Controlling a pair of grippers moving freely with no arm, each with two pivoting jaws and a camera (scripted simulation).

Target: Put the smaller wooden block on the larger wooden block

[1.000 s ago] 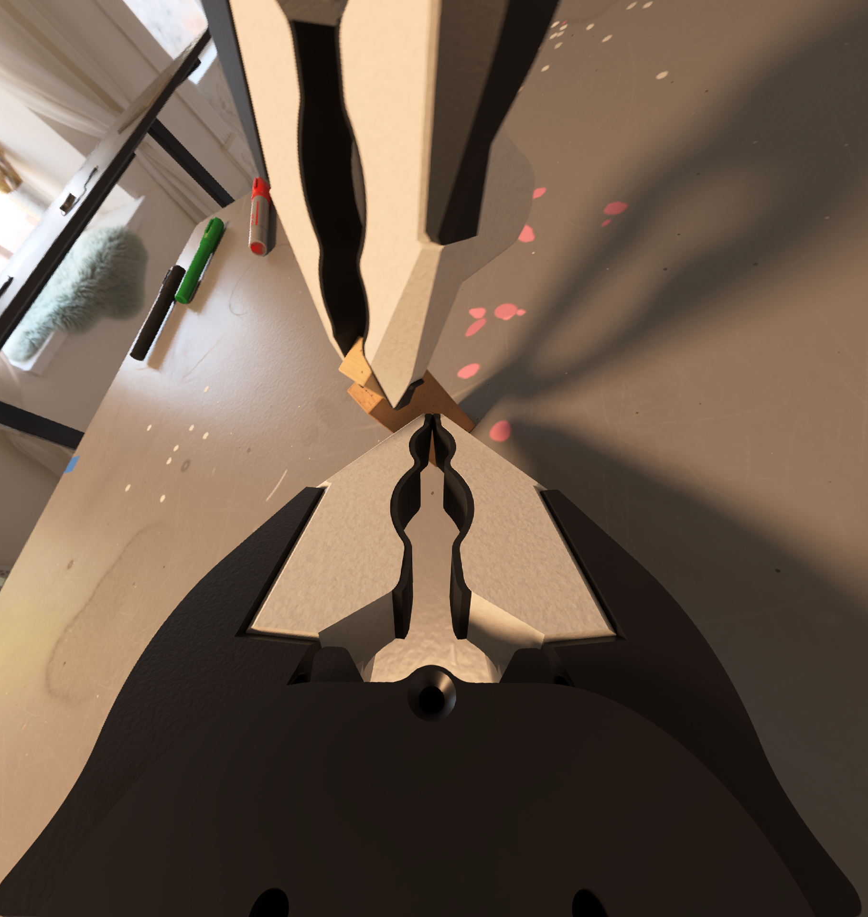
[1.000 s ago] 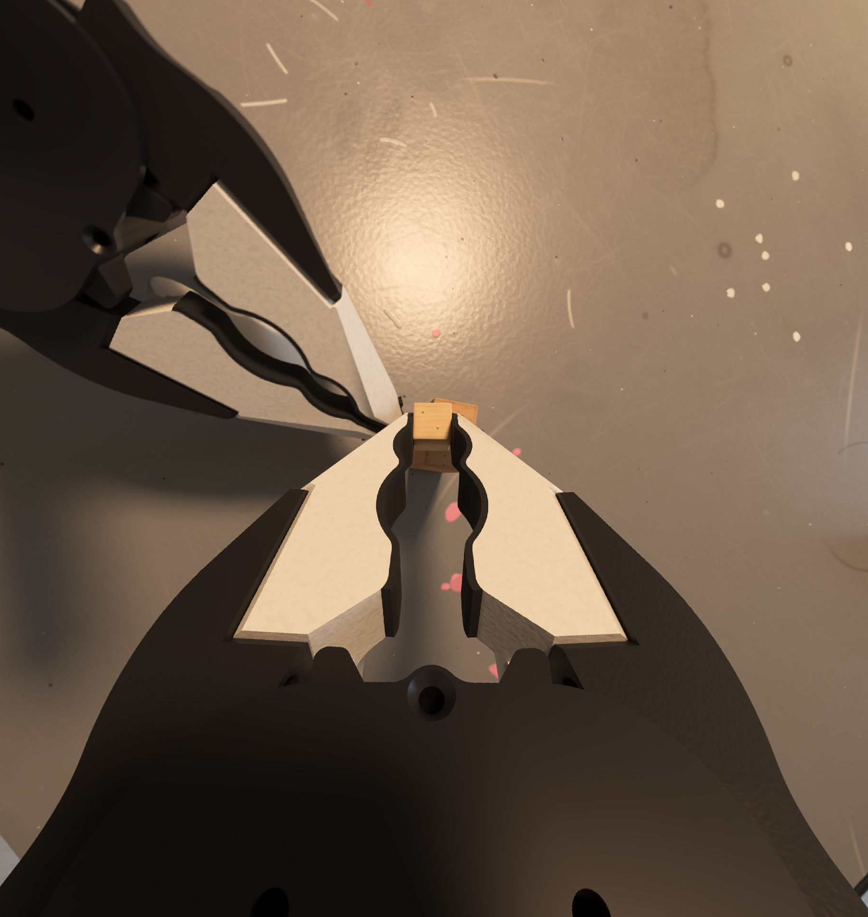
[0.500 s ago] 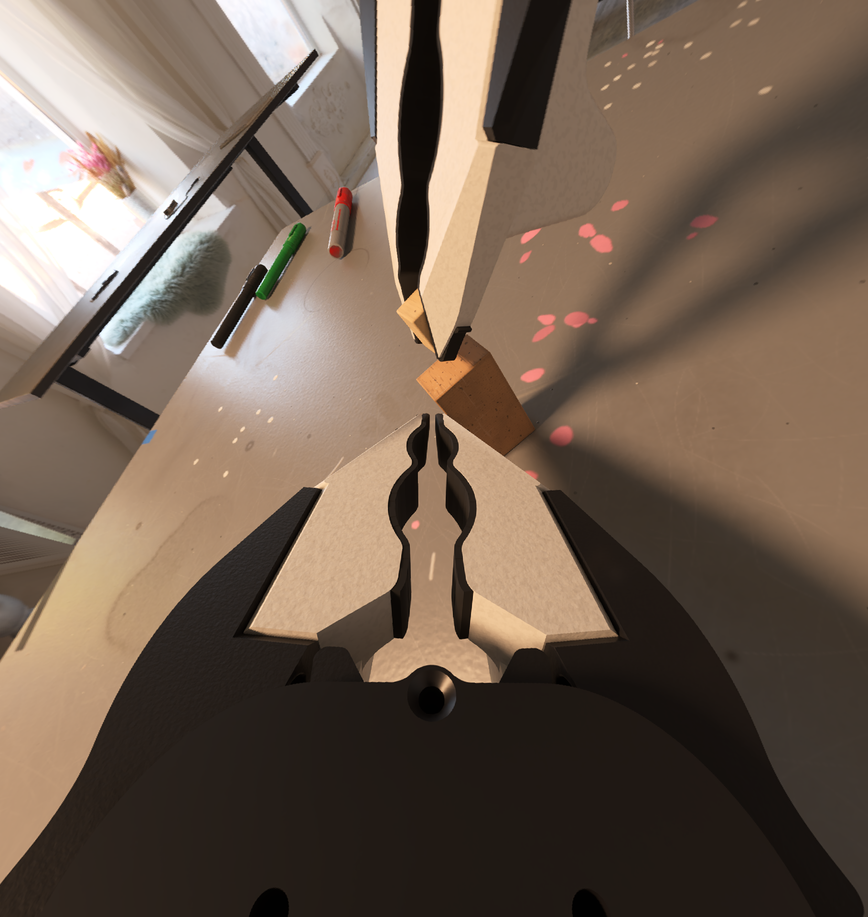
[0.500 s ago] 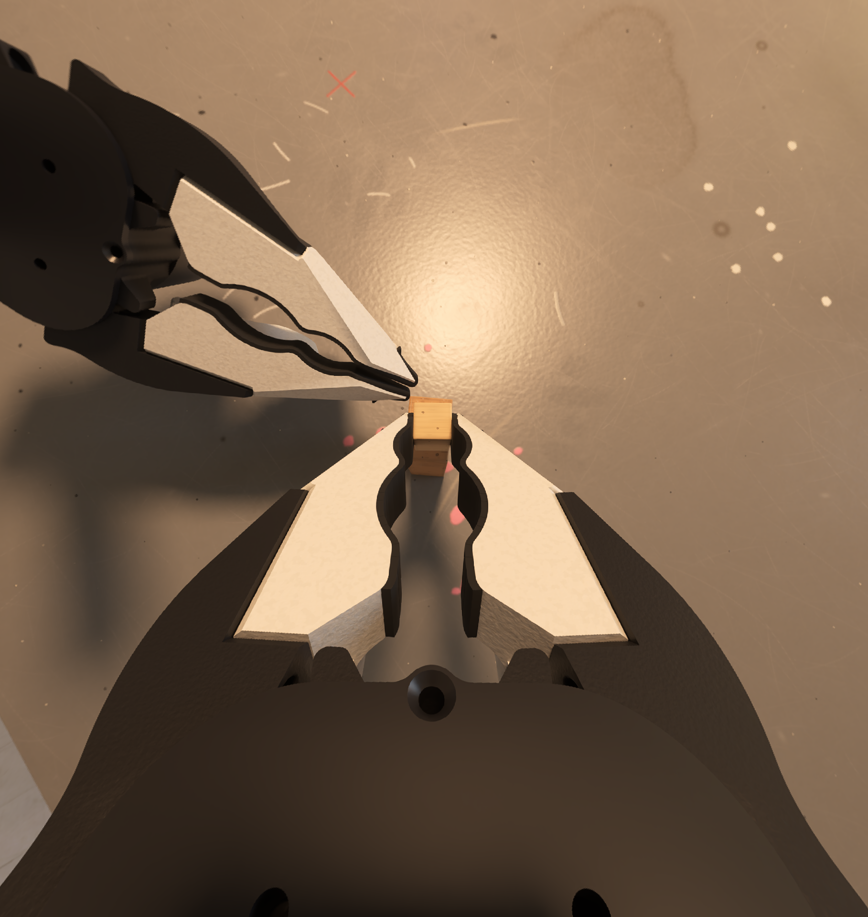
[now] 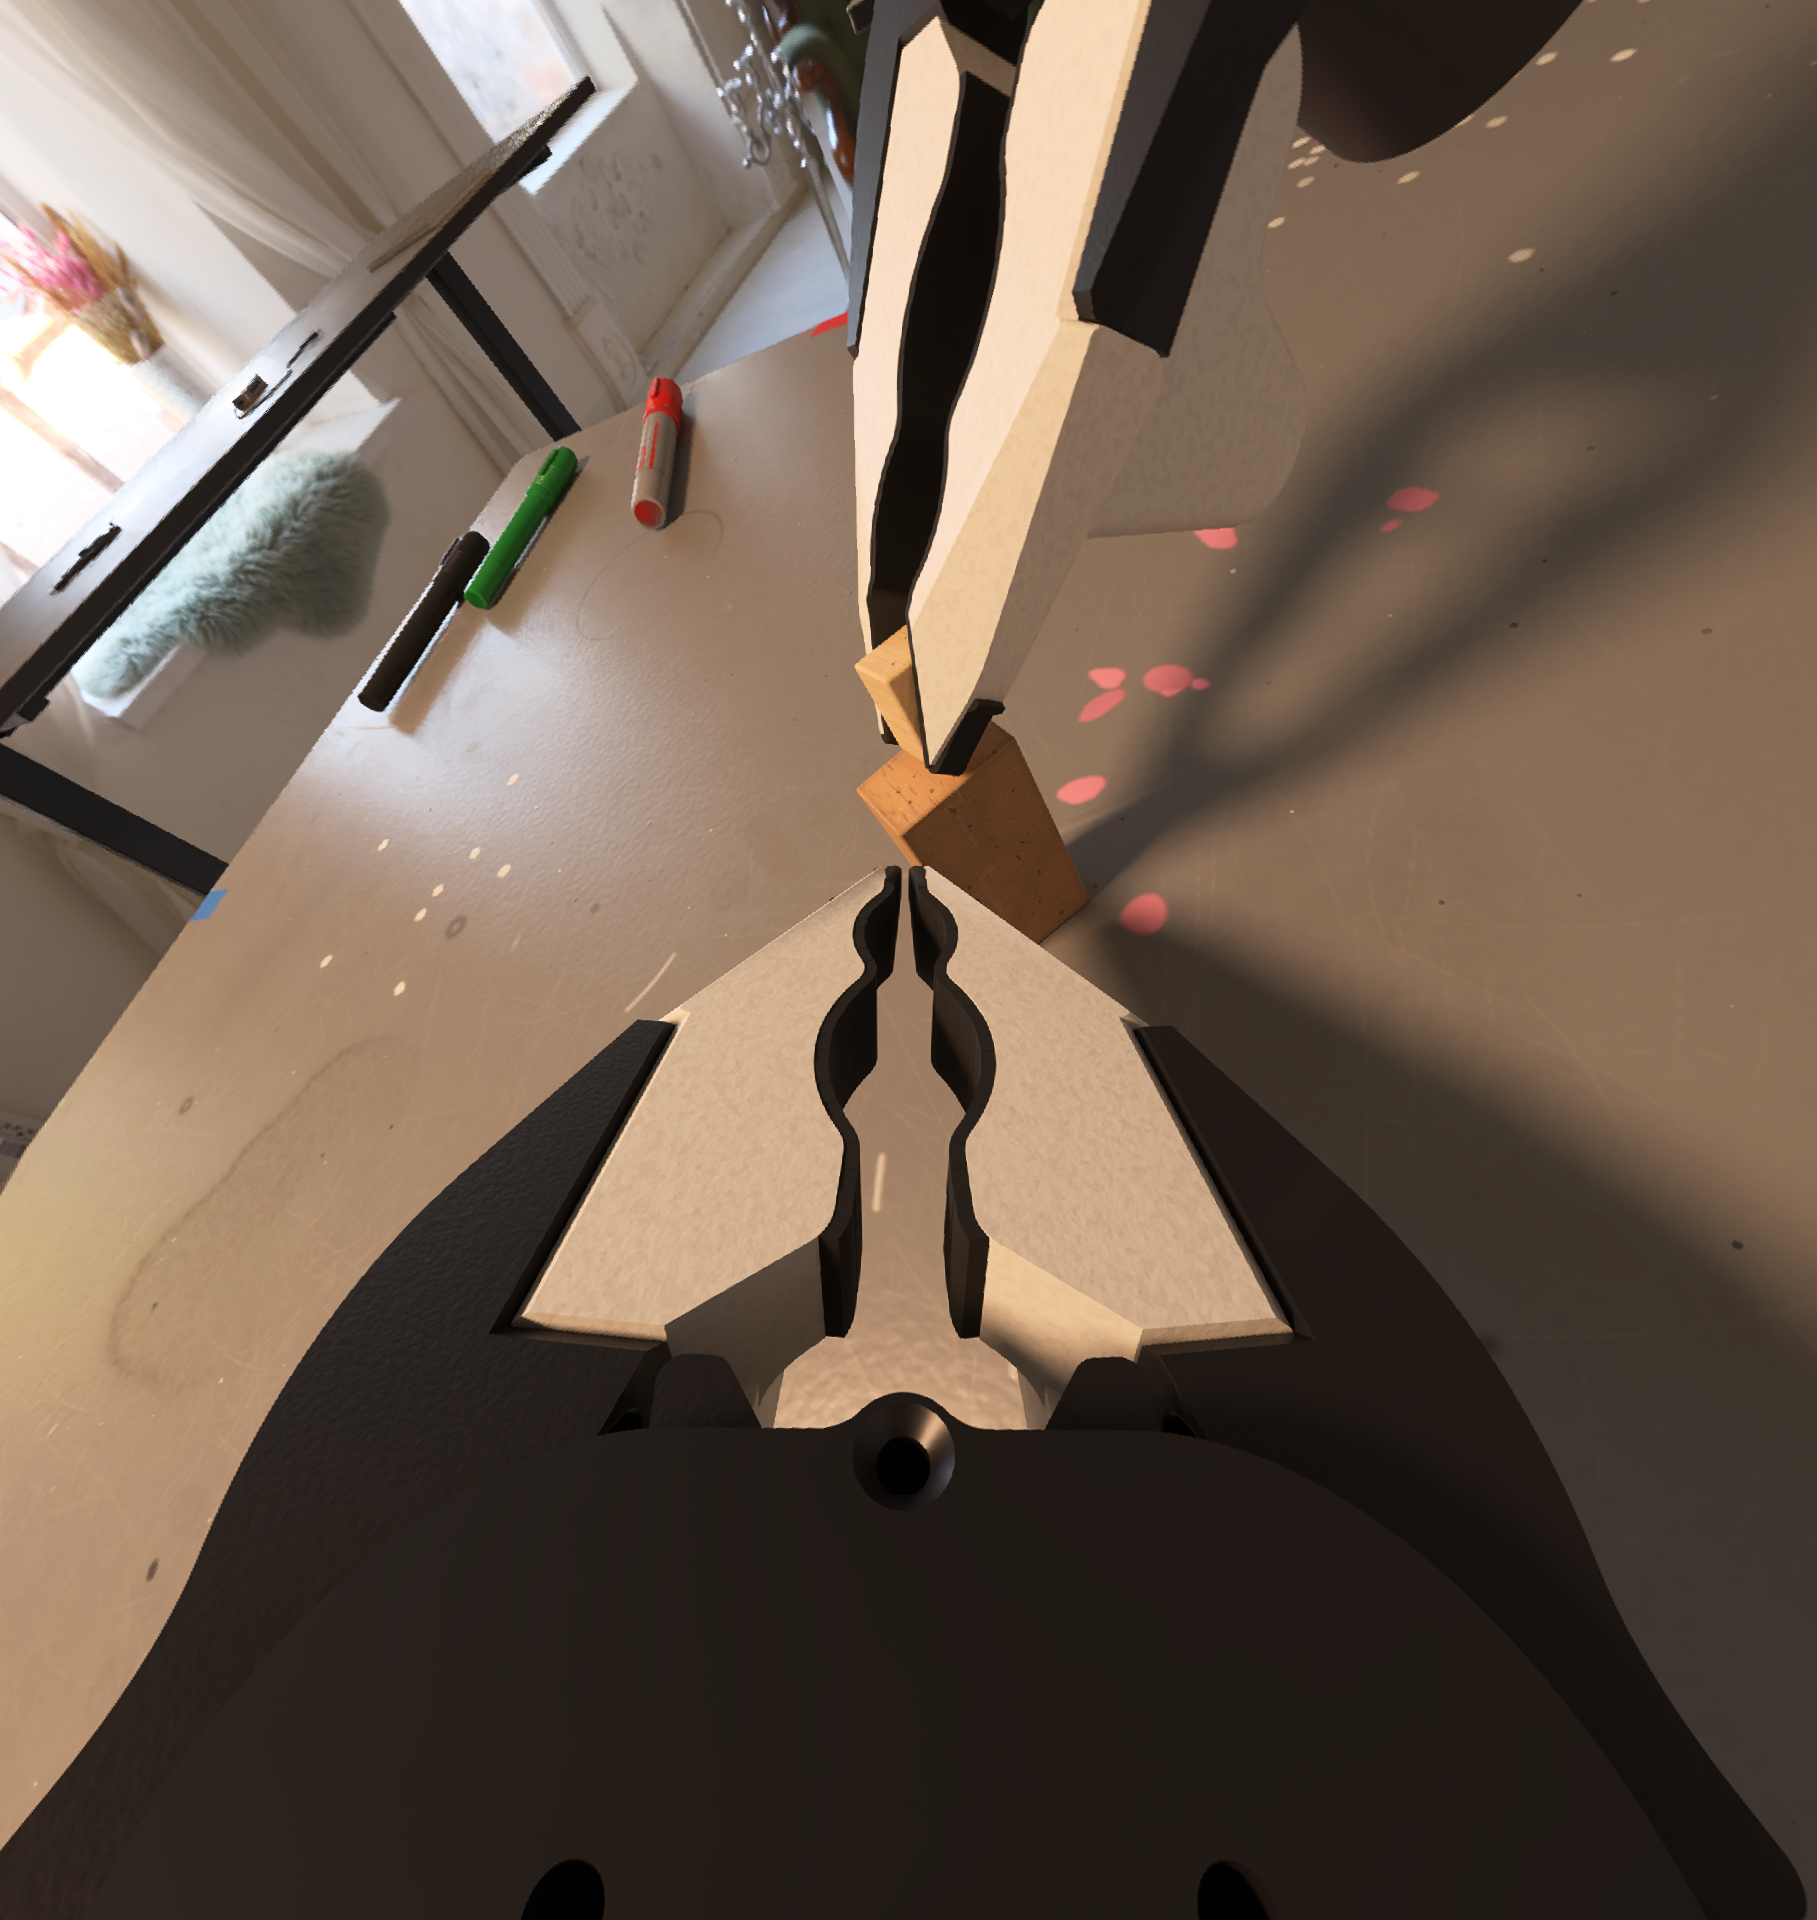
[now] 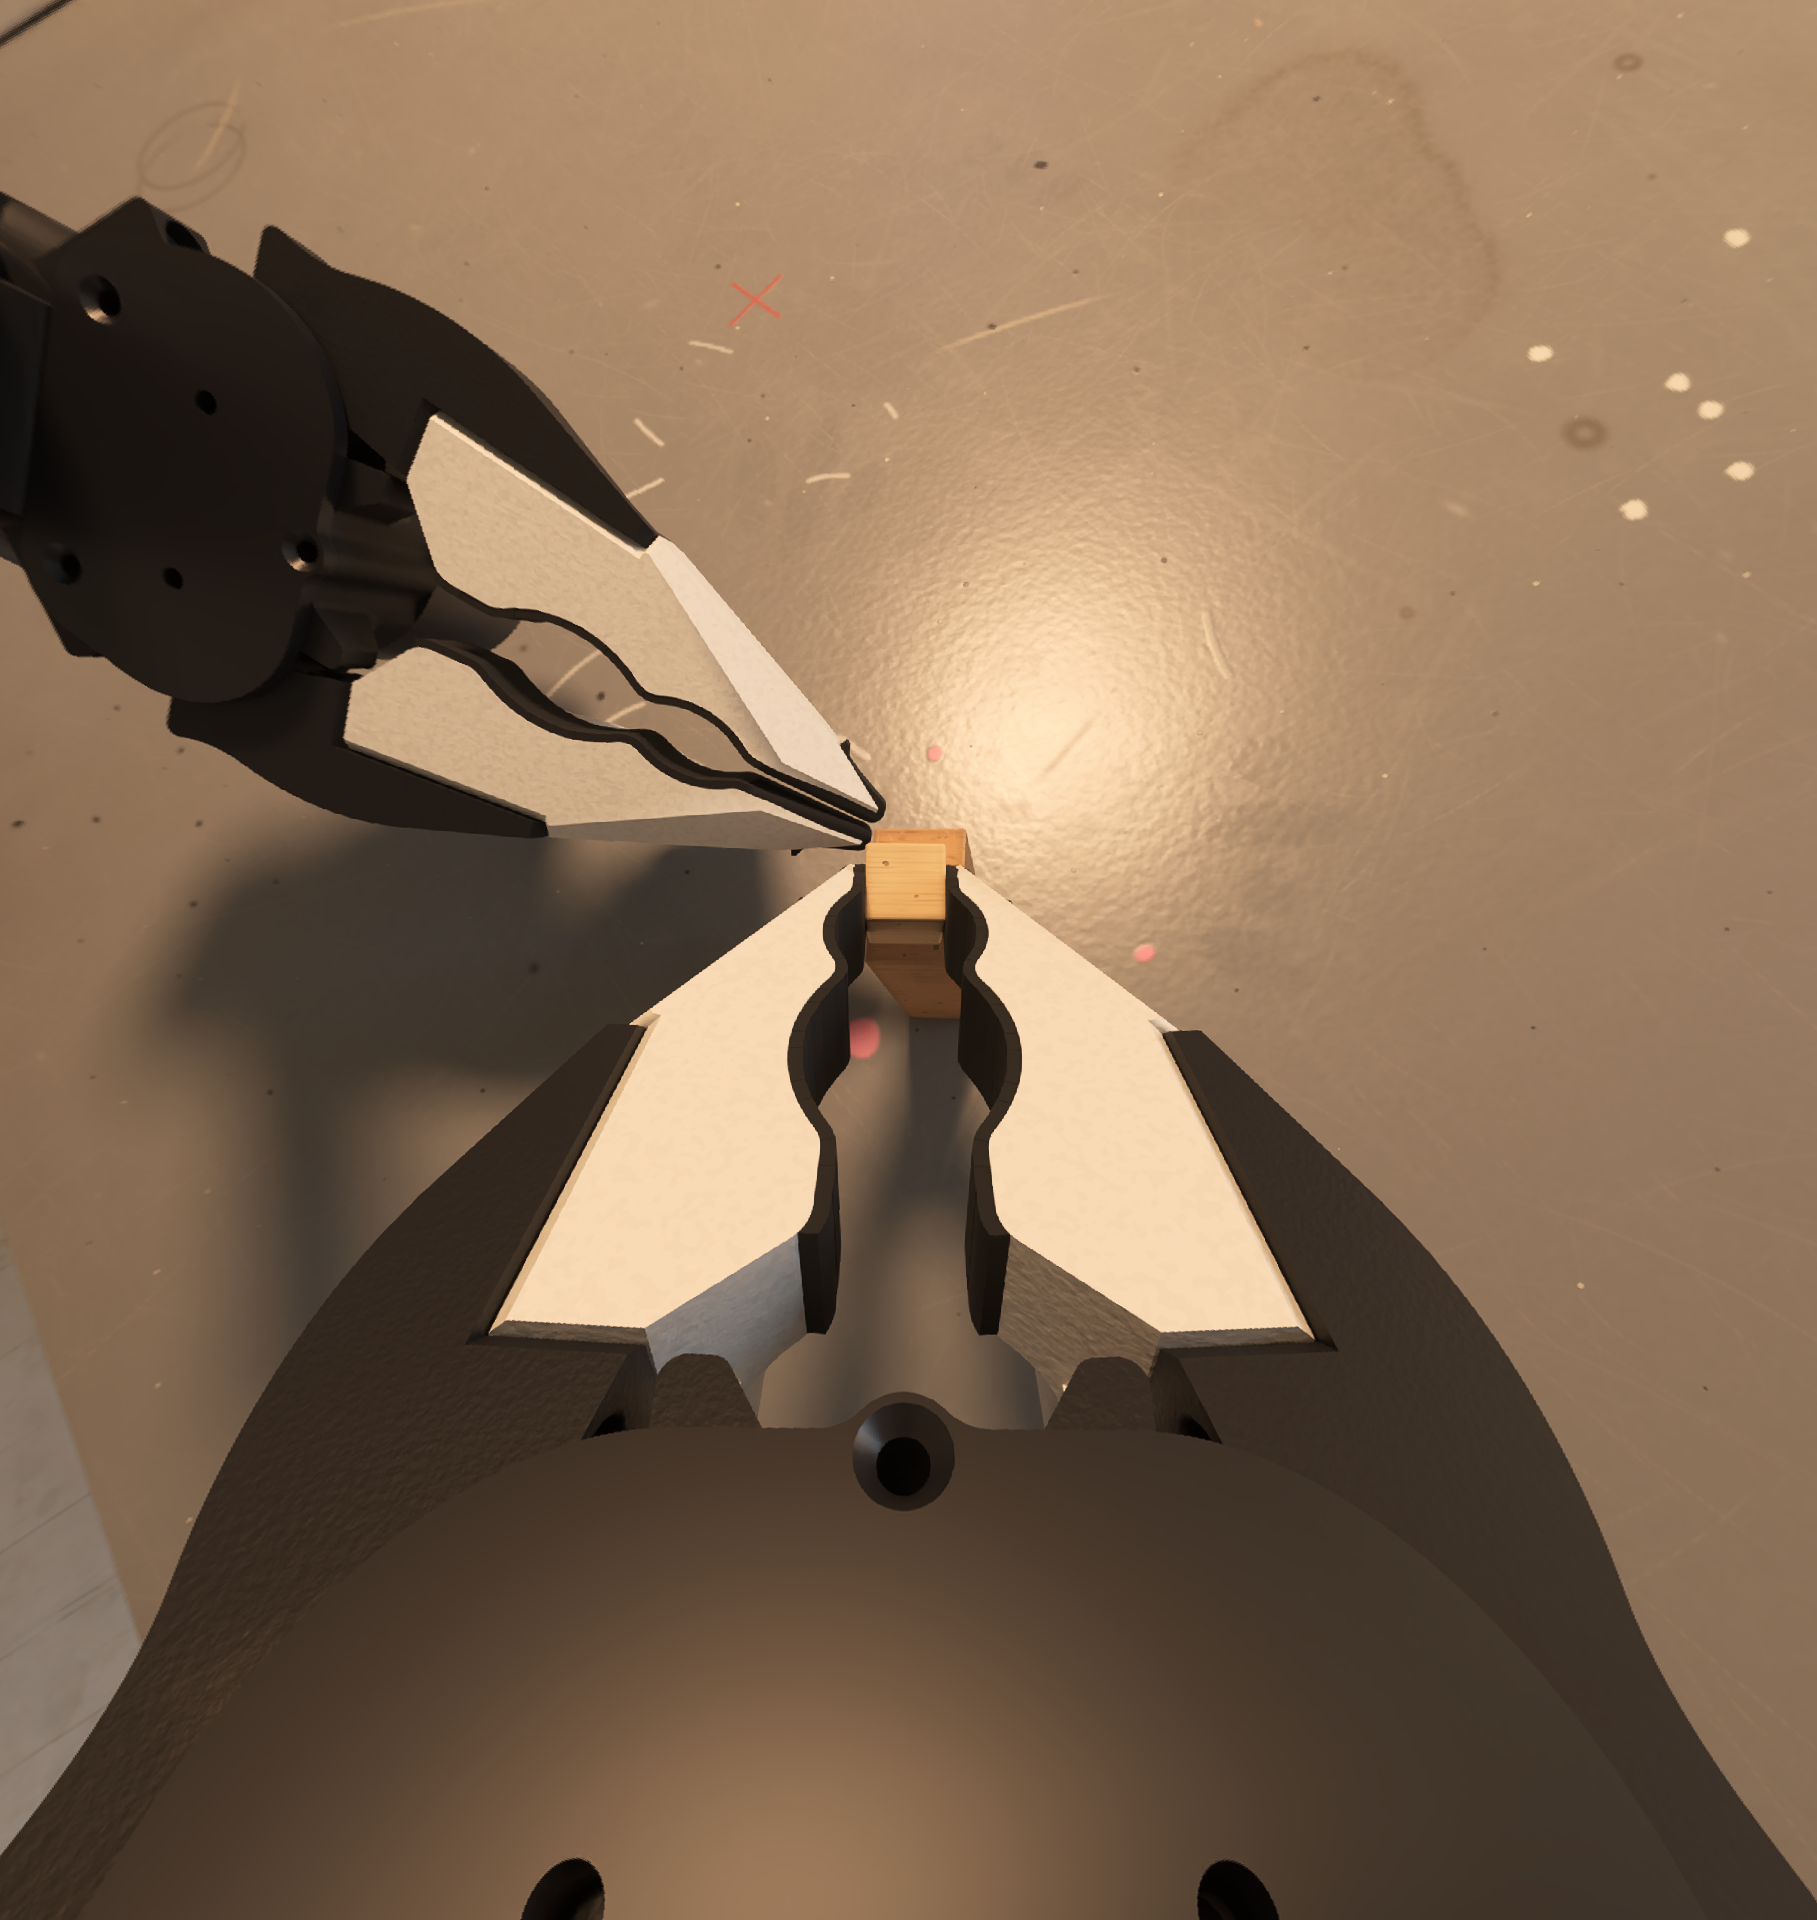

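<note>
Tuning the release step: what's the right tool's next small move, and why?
Probably ease straight down, then open. The right tool grips the smaller block over the larger block, seemingly near one edge; contact isn't clear. The left tool is shut beside them.

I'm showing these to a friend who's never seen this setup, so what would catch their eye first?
Probably the right hand-held gripper pinching the smaller wooden block right above the larger wooden block at mid-table. Next, the left hand-held gripper, shut and empty, pointing at them from the side. Then the red marker and green marker at the table's far edge.
</note>
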